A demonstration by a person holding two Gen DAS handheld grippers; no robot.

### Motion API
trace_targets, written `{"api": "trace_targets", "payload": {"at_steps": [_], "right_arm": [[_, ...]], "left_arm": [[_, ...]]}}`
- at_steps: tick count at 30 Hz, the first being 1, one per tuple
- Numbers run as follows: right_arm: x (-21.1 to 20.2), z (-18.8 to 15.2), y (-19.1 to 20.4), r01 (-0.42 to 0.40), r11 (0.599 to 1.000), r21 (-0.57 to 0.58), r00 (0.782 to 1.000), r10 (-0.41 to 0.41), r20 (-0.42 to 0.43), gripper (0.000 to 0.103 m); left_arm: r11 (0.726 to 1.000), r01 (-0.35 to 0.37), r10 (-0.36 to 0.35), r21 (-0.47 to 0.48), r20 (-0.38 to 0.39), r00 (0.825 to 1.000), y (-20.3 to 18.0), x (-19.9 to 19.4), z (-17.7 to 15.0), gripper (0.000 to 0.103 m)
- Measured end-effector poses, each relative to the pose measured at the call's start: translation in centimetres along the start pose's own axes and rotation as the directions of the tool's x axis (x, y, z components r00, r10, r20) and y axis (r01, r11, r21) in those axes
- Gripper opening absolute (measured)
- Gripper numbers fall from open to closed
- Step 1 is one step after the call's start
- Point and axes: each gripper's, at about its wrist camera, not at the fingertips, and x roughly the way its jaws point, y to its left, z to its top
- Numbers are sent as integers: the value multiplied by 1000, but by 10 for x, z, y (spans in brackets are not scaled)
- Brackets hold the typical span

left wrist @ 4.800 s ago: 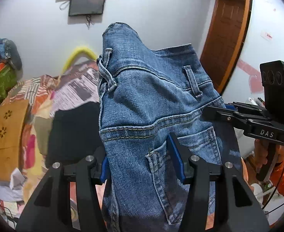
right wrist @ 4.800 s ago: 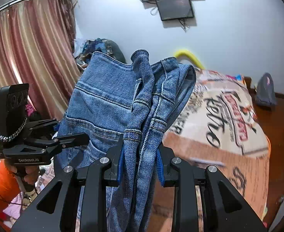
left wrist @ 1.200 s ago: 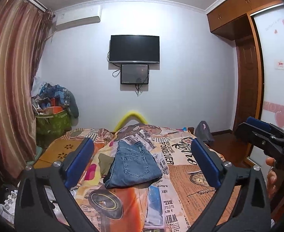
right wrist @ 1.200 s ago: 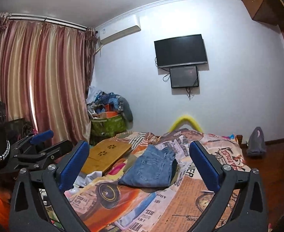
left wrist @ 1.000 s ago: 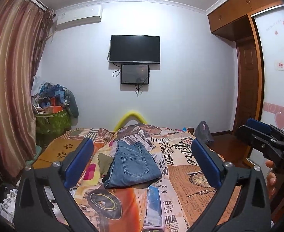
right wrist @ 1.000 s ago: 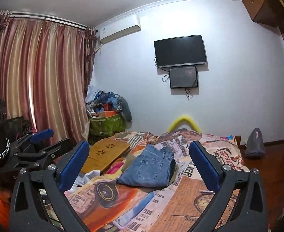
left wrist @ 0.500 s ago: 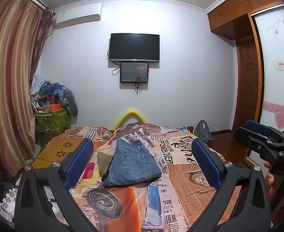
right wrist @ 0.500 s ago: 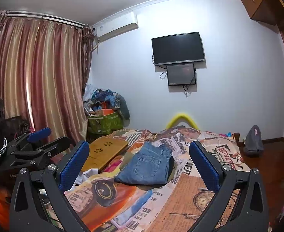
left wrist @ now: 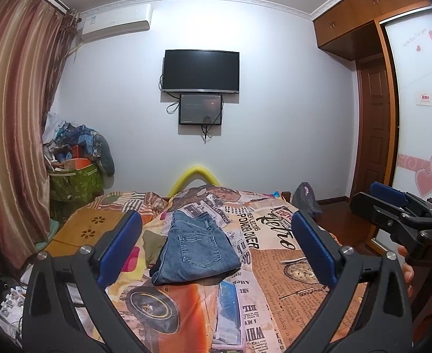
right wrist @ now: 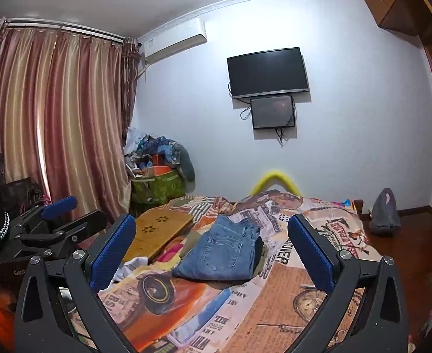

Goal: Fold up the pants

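On the bed, the jeans lie folded and both tongs stand clear

On the bed, toward its far half, the folded jeans lie as a compact blue rectangle with a back pocket facing up, resting partly on a dark garment whose edge shows beneath them. The left tongs are spread wide and hold nothing; the right tongs are likewise apart and empty, both well back from the denim. By my reading the fold is finished, so the step in hand is a clean retreat: keep both tongs parted, draw them straight away from the bed, and avoid brushing the stack, since the upper layer could slide off the clothing beneath. If any tidying were wanted, I would press the near edge flat rather than lift it.

The bed wears a busy newspaper-and-car print cover, wrinkled near the pillows. A wooden lap tray rests at its left side. Beyond hang a wall television with a smaller screen under it, an air conditioner, striped curtains, a heaped green basket in the corner, and a wooden wardrobe to the right.
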Motion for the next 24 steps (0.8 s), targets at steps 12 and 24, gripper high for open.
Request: {"api": "trace_targets", "payload": {"at_steps": [12,24], "right_arm": [[0,3,-2,11,1000,3,1000,-11,8,103],[0,3,-2,17,1000,-8,1000,-17,16,103]], "left_arm": [[1000,6,-6,-4,6,1000,3,1,1,103],[999,34,-34,-6,4,999,5,3,0,103]]}}
